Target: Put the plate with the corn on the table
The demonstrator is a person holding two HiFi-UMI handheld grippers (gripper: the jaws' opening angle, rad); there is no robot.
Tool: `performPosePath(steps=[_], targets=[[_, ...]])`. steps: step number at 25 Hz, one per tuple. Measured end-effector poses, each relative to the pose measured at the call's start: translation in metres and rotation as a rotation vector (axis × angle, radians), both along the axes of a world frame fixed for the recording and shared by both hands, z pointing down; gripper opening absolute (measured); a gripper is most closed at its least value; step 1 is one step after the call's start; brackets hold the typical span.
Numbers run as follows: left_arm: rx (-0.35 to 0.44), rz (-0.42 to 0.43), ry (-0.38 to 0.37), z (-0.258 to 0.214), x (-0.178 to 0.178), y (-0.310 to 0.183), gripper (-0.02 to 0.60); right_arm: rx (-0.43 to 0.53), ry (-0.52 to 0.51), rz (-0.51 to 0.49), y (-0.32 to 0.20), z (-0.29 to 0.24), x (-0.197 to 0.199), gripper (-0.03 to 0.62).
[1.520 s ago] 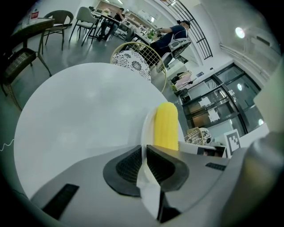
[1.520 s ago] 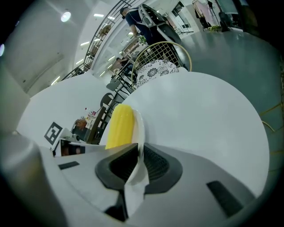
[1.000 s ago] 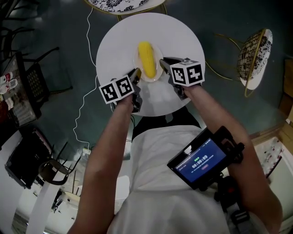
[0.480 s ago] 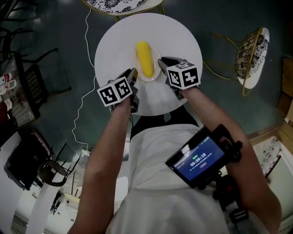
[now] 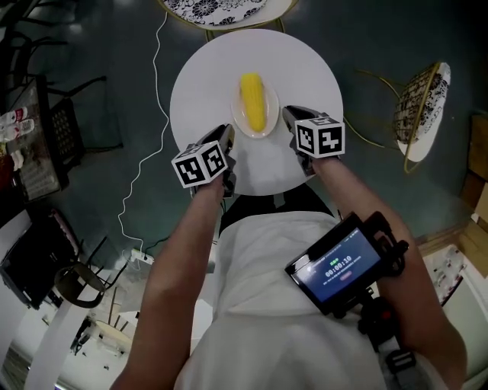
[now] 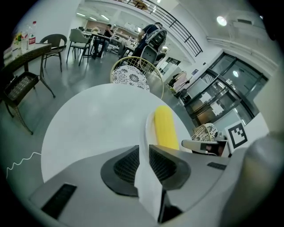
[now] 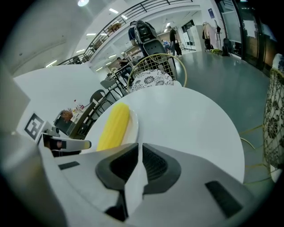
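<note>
At the middle of the round white table [image 5: 305,68] sits a shallow white plate [image 5: 273,116], and on it a yellow cob of corn [image 5: 253,101] lies lengthwise, pointing from the table's near edge toward its far edge. The plate appears to rest on the tabletop.

Over the near-left part of the table, the left gripper [image 5: 226,139] reaches in from the person's side. In the left gripper view its two dark ribbed jaws stand almost together, with the plate's left rim running down into the thin gap between them: it is clenched on the rim. Over the near-right part of the table, the right gripper [image 5: 290,116] does the same on the opposite rim, its jaws pinched onto the thin white edge just beside the cob. Each gripper carries a cube with black-and-white square patterns, which bear no letters.

Below the table's near edge, at the person's right forearm, a black device with a lit blue screen [image 5: 339,266] shows a timer. Its digits seem to read 00:00:10, though they are small.

Left of the table, a thin white cable [image 5: 145,152] snakes across the dark floor. Beyond the table's far edge stands a wire chair with a black-and-white patterned seat [image 5: 221,7], and a second such chair [image 5: 421,95] stands well to the table's right.
</note>
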State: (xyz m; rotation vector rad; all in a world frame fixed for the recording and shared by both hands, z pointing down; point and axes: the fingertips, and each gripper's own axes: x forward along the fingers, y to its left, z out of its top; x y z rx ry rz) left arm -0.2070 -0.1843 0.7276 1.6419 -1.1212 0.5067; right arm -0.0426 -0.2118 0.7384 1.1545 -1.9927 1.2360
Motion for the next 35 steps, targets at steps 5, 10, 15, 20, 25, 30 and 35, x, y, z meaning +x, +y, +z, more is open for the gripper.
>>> performPosePath(steps=[5,10,15,20,25,30,35], targets=[[0.043,0.02,-0.023,-0.012,-0.009,0.006,0.006,0.003,0.002,0.0,0.004,-0.009,0.003,0.006],[0.065,-0.005,0.014,-0.042,-0.001,0.027,0.006,0.008,-0.042,0.008,0.02,-0.042,0.014,0.006],[0.098,-0.014,0.011,-0.06,0.008,0.037,0.006,0.039,-0.08,-0.008,0.023,-0.061,0.021,0.006],[0.133,-0.014,0.017,-0.079,0.02,0.047,0.006,0.098,-0.116,-0.043,0.032,-0.084,0.029,0.006],[0.159,-0.015,0.012,-0.094,0.031,0.062,0.006,0.12,-0.154,-0.051,0.048,-0.097,0.046,0.006],[0.188,-0.06,0.027,-0.11,0.041,0.076,0.006,0.119,-0.17,-0.058,0.066,-0.104,0.061,0.006],[0.218,-0.092,0.041,-0.125,0.056,0.092,0.006,0.135,-0.21,-0.097,0.08,-0.122,0.065,0.006]])
